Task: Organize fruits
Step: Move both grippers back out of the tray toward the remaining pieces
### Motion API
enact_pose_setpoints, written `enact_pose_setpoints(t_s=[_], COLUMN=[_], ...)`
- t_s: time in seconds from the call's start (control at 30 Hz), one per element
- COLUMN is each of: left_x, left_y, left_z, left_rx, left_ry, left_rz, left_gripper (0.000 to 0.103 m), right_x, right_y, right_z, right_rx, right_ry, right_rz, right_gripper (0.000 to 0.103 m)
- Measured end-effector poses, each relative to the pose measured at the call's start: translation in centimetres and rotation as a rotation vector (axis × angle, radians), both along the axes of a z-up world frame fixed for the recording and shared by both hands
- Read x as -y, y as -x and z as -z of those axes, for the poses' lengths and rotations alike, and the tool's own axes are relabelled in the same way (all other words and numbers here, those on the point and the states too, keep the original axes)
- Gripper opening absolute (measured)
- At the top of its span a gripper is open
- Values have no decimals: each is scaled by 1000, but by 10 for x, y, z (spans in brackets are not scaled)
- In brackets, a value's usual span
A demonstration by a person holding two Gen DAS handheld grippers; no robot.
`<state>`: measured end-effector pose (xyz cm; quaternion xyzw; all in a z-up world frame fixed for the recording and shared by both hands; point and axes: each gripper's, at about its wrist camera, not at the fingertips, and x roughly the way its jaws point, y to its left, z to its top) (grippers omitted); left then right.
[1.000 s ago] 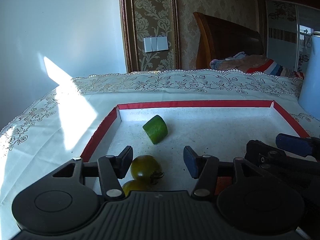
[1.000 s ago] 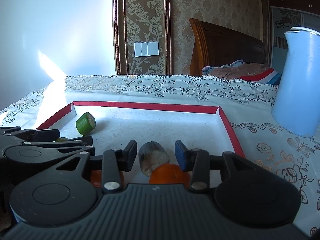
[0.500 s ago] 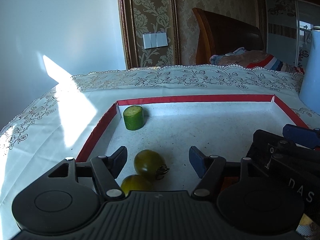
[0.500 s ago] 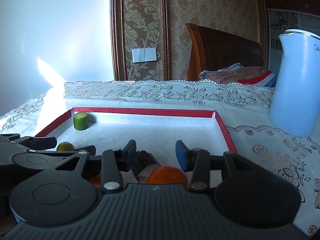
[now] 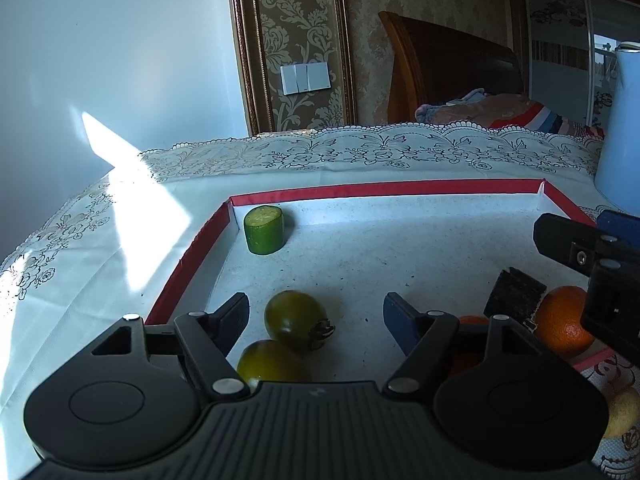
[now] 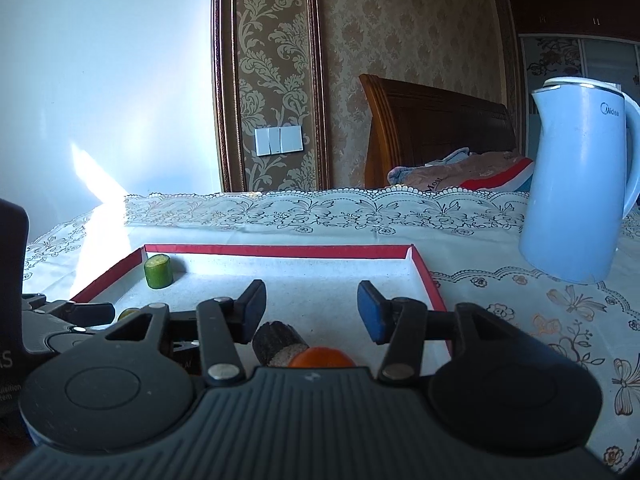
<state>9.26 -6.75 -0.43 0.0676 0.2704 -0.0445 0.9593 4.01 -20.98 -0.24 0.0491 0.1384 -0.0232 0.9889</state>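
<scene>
A white tray with a red rim (image 5: 384, 189) lies on the lace tablecloth. My left gripper (image 5: 316, 316) hovers over its near left part with jaws opening. A green tomato (image 5: 294, 320) lies between them untouched, and a second green tomato (image 5: 268, 362) lies just nearer. A cut cucumber piece (image 5: 264, 230) stands upright in the far left corner. My right gripper (image 6: 312, 308) is over the near right part, jaws opening, pads touching nothing. Below it a dark stubby piece (image 6: 276, 342) leans against an orange (image 6: 322, 358).
A pale blue kettle (image 6: 576, 184) stands on the cloth to the right of the tray. A yellowish fruit (image 5: 622, 412) lies outside the tray's near right corner. The two grippers sit close side by side. A wooden headboard and wall are behind the table.
The cucumber piece rolled from the tray's middle to the far left corner and stood on end. Both grippers' jaws widened. The dark piece sank below the right jaws as that gripper drew back slightly.
</scene>
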Motion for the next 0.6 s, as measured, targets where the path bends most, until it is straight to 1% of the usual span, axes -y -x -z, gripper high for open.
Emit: enact_pose_setpoints(t_s=[0.17, 0.2, 0.23, 0.27, 0.3, 0.4, 0.53, 0.57, 0.6], left_x=[-2, -3, -4, -5, -6, -14, -26, -31, -34], left_y=[7, 9, 11, 13, 17, 29, 52, 58, 62], left_z=[-2, -3, -4, -4, -6, -9, -15, -17, -18], left_rx=[22, 26, 29, 33, 43, 73, 120, 121, 118], left_ry=[10, 14, 18, 20, 26, 54, 97, 114, 123], left_rz=[3, 3, 2, 0, -4, 4, 28, 39, 45], left_gripper=[74, 74, 74, 74, 74, 74, 74, 78, 79], right_x=[10, 12, 13, 14, 15, 20, 31, 34, 38], right_y=[9, 12, 16, 19, 24, 37, 50, 52, 53], right_z=[-3, -3, -2, -2, -1, 2, 3, 3, 4], right_rx=[28, 34, 43, 50, 59, 83, 109, 108, 105], right_ry=[-39, -43, -47, -51, -57, -68, -112, -126, -143], right_rz=[31, 35, 42, 47, 52, 64, 79, 83, 87], right_gripper=[48, 50, 53, 59, 62, 62, 62, 62, 62])
